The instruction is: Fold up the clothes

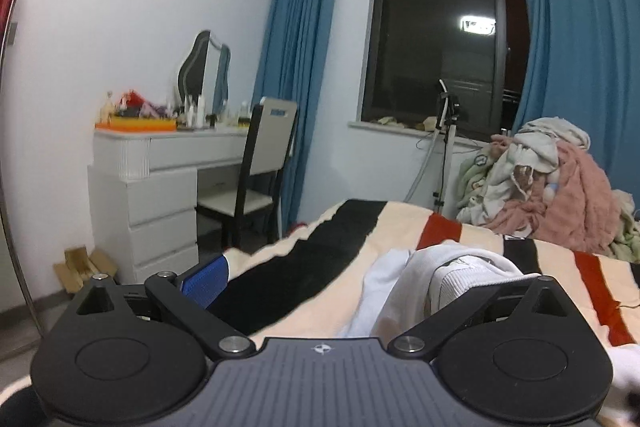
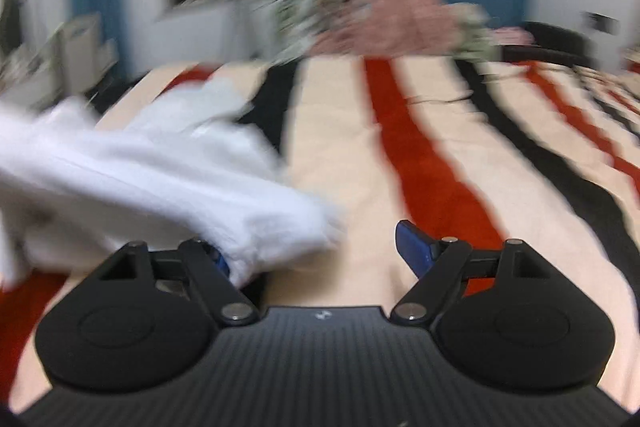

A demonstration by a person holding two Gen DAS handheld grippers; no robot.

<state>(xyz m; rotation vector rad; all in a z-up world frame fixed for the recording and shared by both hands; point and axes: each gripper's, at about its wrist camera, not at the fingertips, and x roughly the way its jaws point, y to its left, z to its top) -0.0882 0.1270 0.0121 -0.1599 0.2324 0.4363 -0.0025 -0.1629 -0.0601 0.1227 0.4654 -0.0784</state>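
The white garment [image 1: 424,291] lies bunched on the striped blanket [image 1: 320,267] that covers the bed, in cream, black and red bands. In the left wrist view the left tongs [image 1: 344,287] stand spread wide: the blue pad of one finger [image 1: 206,279] shows at the bed's near edge, while the other finger is hidden under the white cloth, which drapes over that side.

The right wrist view is blurred. There the right tongs [image 2: 316,251] are also spread apart, one blue finger [image 2: 414,247] bare over the blanket and the other partly covered by the garment [image 2: 160,179], which spreads away to that side.

Behind the garment, at the far side of the bed, a pile of clothes [image 1: 560,187] in pink, white and pale green is heaped. Beside the bed stand a chair [image 1: 260,163] and a white dresser [image 1: 152,187] cluttered with bottles and a mirror [image 1: 206,67]. Blue curtains [image 1: 296,67] frame a dark window [image 1: 436,39], and a tripod [image 1: 446,147] stands below the sill.
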